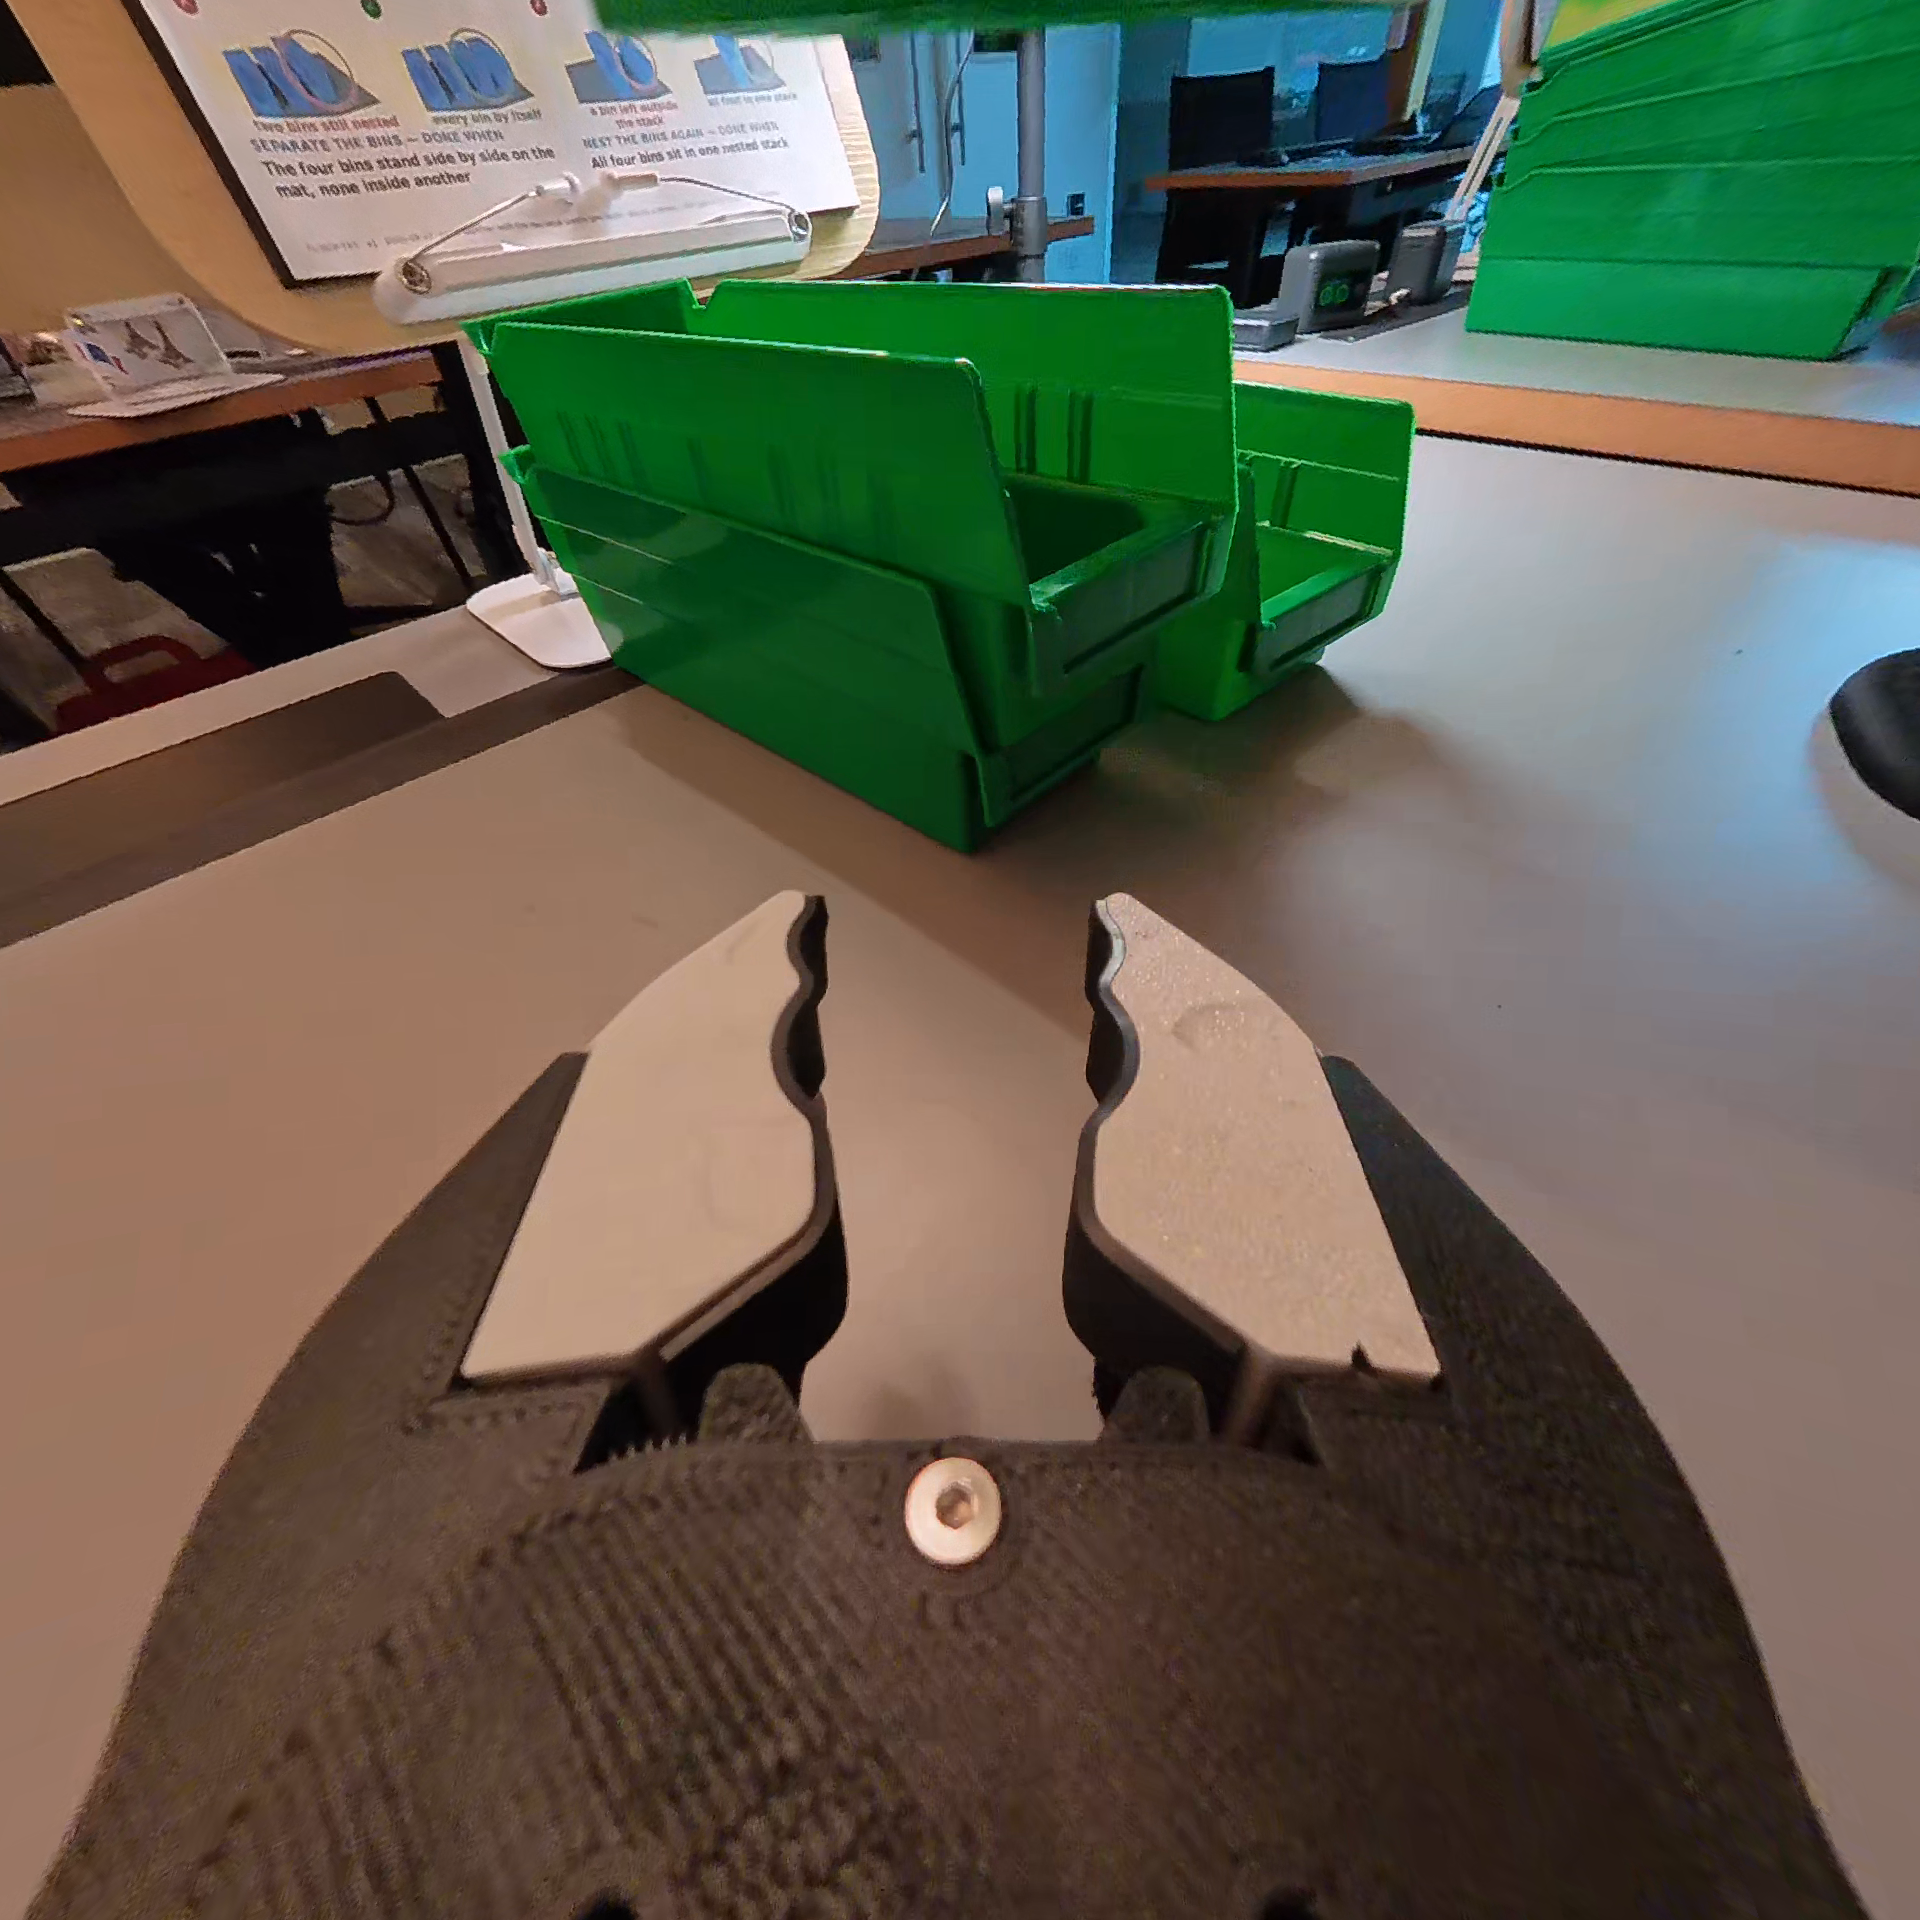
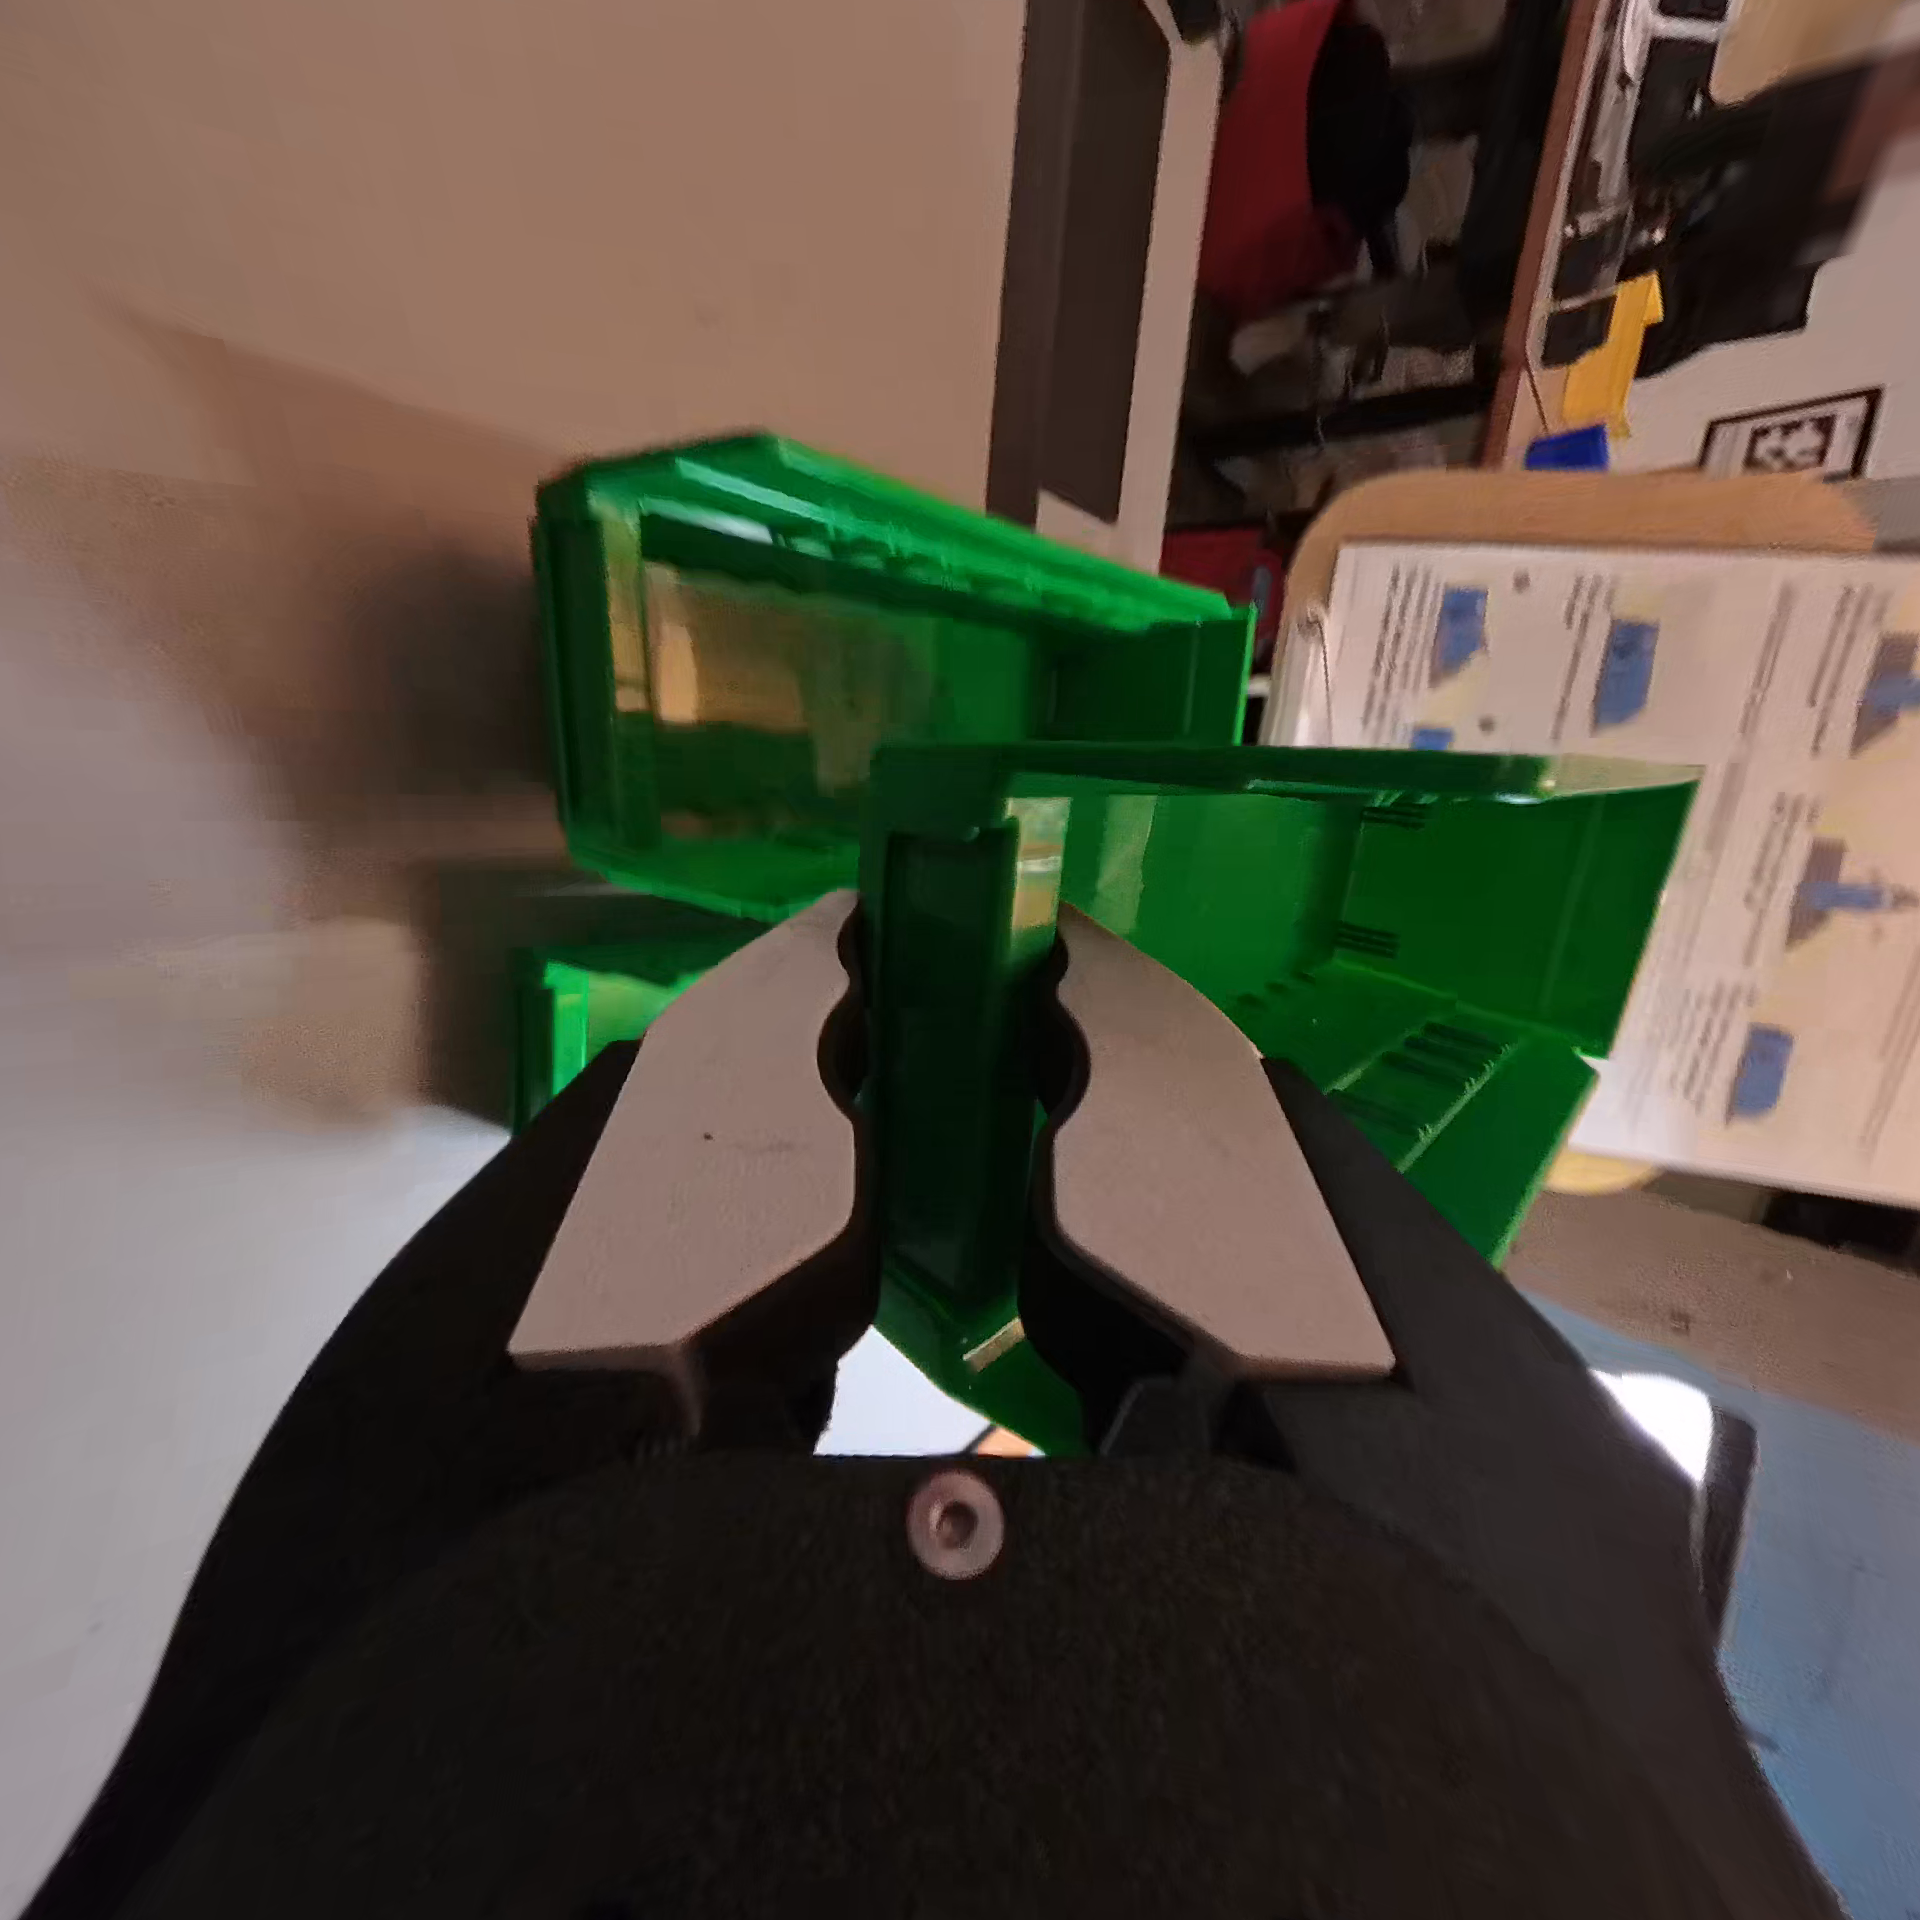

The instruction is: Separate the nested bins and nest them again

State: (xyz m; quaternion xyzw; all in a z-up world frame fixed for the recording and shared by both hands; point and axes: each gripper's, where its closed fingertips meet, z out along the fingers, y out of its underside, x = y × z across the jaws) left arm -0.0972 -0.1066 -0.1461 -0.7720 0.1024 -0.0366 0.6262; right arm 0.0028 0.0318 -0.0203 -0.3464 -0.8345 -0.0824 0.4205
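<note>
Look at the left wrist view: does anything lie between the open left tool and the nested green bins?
Nothing visible does. The left tool is open and empty, and only bare table lies between it and the nested bins. A single bin stands behind them, out of the path.

A grey table [image 1: 1558, 831] with a wood edge fills the room's near side, a white-footed stand [image 1: 540, 623] holding an instruction sheet [image 1: 520, 135] at its rim, desks [image 1: 1299, 177] with dark monitors [image 1: 1221, 109] beyond, cluttered shelves [image 2: 1351, 260] aside.
</note>
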